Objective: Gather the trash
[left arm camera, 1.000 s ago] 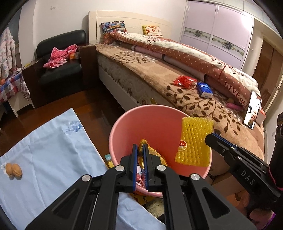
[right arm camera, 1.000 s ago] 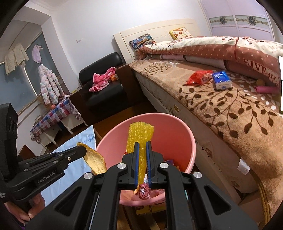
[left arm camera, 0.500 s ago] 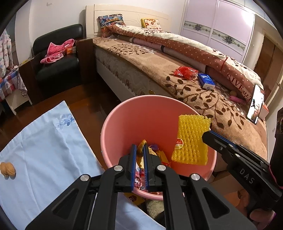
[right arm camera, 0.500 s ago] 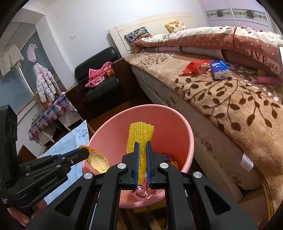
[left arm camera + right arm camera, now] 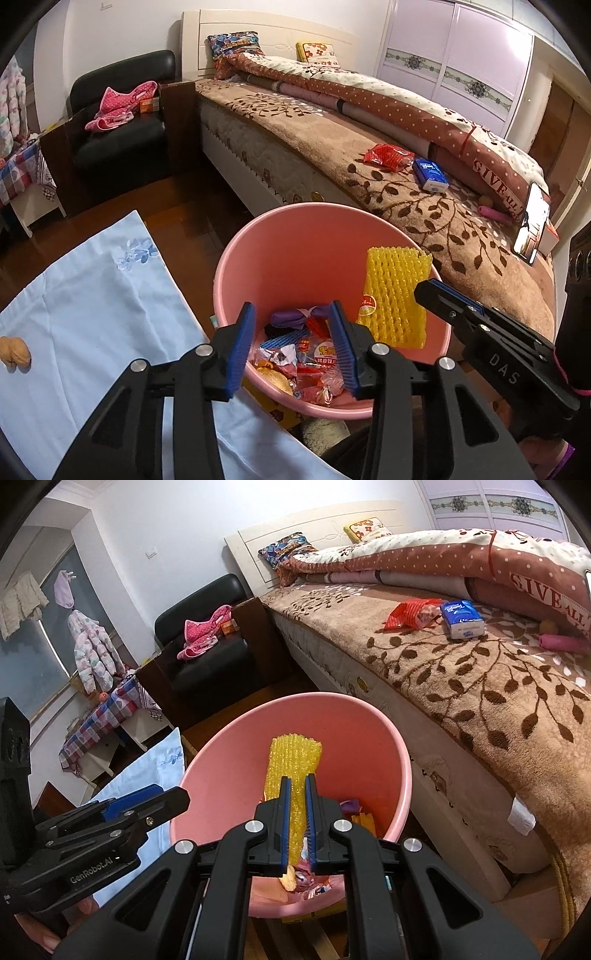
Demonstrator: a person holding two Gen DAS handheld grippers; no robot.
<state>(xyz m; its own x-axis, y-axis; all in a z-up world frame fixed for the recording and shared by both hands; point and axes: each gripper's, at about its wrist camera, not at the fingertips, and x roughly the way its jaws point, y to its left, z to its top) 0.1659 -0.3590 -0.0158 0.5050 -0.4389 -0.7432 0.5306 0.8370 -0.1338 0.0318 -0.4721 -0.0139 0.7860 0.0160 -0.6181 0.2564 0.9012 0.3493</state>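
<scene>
A bedroom with a dark wooden floor [image 5: 92,218], a bed [image 5: 369,177] under a brown leaf-patterned blanket and lilac wardrobe doors [image 5: 454,70] behind it. A black armchair [image 5: 122,140] stands beside the headboard with pink clothing [image 5: 118,107] thrown over its seat. In the foreground, a pink bucket [image 5: 306,236] sits just beside the bed, next to a pale blue cloth [image 5: 92,314] spread over a table, where a walnut [image 5: 14,350] lies near the cloth's edge.

Both claws hang over the bucket. The left claw [image 5: 291,347] has just been opening and now stands wide, its blue pads apart with nothing pressed between them; beneath it, on the bucket's floor, lie crumpled wrappers [image 5: 314,358] in red, purple and blue, with a piece of yellowish peel [image 5: 273,376] among them. The right claw [image 5: 297,830] is pinched narrow on a yellow foam fruit net [image 5: 293,771], which stands upright between its pads above the bucket's inside; seen from the left wrist, the net [image 5: 395,295] carries a small round sticker at its lower corner.

Well apart from the bucket, on the blanket, a red snack bag [image 5: 388,157] lies touching a blue tissue pack [image 5: 430,175]. A phone [image 5: 532,225] stands propped farther along the bed, with a pink tube-shaped thing [image 5: 495,214] near it.
</scene>
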